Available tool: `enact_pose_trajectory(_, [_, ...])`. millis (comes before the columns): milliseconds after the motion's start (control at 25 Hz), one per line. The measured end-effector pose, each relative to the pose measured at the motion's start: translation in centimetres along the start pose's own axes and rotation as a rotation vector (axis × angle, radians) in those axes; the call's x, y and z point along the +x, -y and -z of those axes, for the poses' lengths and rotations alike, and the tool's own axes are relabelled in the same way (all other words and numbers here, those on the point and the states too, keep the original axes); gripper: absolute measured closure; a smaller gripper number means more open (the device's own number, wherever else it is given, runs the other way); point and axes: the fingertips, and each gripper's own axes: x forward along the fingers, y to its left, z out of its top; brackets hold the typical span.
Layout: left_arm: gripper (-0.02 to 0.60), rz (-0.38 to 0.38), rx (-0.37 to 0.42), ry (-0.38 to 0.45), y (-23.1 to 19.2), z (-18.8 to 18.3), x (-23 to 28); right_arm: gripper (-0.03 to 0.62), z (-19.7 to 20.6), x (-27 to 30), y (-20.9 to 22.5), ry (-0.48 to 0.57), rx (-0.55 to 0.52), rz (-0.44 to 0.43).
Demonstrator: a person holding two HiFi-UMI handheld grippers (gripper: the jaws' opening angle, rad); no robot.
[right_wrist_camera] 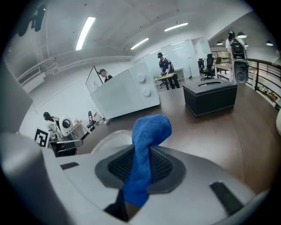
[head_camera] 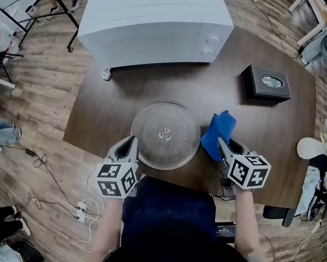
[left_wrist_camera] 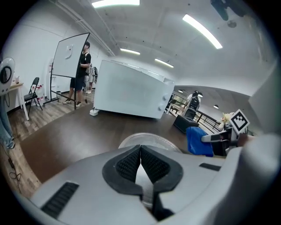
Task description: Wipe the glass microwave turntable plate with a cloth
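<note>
Cloth (head_camera: 218, 132) clamped in my right gripper (head_camera: 223, 147), just right of glass plate (head_camera: 165, 135) at frame centre; left gripper (head_camera: 132, 145) jaws together at plate's lower-left rim, so I'd steady there, wipe flat, light pressure.

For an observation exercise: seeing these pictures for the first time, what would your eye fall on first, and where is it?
The blue cloth stands out most, pinched in the right gripper just right of the plate. Next comes the round glass plate at the near middle of the dark table, with the big white microwave at the far side.
</note>
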Motion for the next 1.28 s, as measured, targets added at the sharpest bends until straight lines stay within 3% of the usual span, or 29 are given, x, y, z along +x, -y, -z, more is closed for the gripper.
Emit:
enact_pose_trajectory(320, [0.578,0.09,0.131,0.173,4.1,-10.1,-0.2,0.52,-7.3,-3.2,-1.1,0.229,-0.022,0.05])
enact_pose_trajectory(600, [0.578,0.15,0.296,0.315,8.2,-15.7,-0.3,0.52,-12.0,-6.8,-2.5,0.432,-0.14,0.181])
enact_pose_trajectory(800, [0.578,0.193,0.321,0.345,9.9,-16.2,-0.5,0.523,-11.7,-8.0,-3.1,0.475,-0.158,0.221])
enact_pose_trajectory(1280, [0.578,0.168,0.288,0.305,8.6,-14.8,0.1,0.526,-11.0,-7.2,-2.9,0.445,-0.154,0.228])
